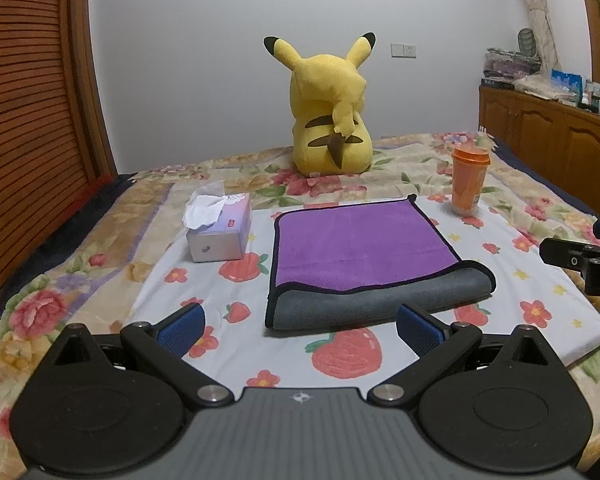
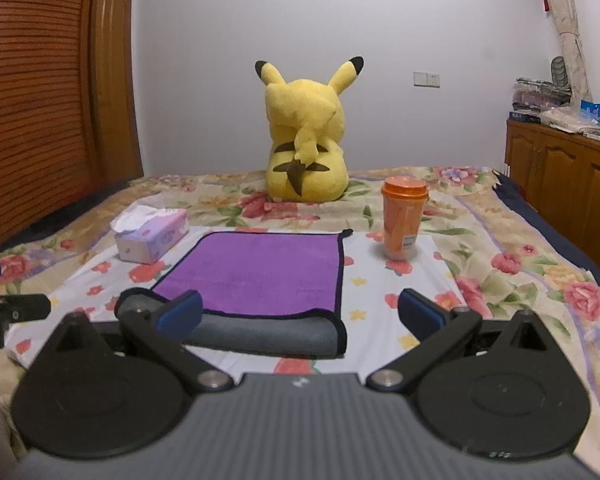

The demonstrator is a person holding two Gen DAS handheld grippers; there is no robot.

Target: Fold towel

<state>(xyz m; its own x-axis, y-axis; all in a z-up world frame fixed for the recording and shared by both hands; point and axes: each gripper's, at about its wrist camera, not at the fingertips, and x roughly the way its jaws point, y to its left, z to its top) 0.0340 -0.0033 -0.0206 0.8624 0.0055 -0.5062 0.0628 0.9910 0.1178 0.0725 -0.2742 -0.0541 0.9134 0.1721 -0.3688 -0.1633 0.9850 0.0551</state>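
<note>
A purple towel [image 1: 356,244] with a grey underside and black trim lies folded on a strawberry-print cloth [image 1: 512,280] on the bed; its grey fold faces me. It also shows in the right wrist view [image 2: 260,268]. My left gripper [image 1: 300,326] is open and empty, just short of the towel's near fold. My right gripper [image 2: 300,312] is open and empty, over the near right corner of the towel. The right gripper's tip shows at the right edge of the left wrist view [image 1: 580,260]. The left gripper's tip shows at the left edge of the right wrist view [image 2: 16,308].
A tissue box [image 1: 220,228] stands left of the towel, an orange lidded cup [image 1: 468,180] at its far right, and a yellow Pikachu plush [image 1: 328,120] behind. A slatted wooden wardrobe [image 1: 32,100] is on the left, a wooden cabinet [image 1: 552,128] on the right.
</note>
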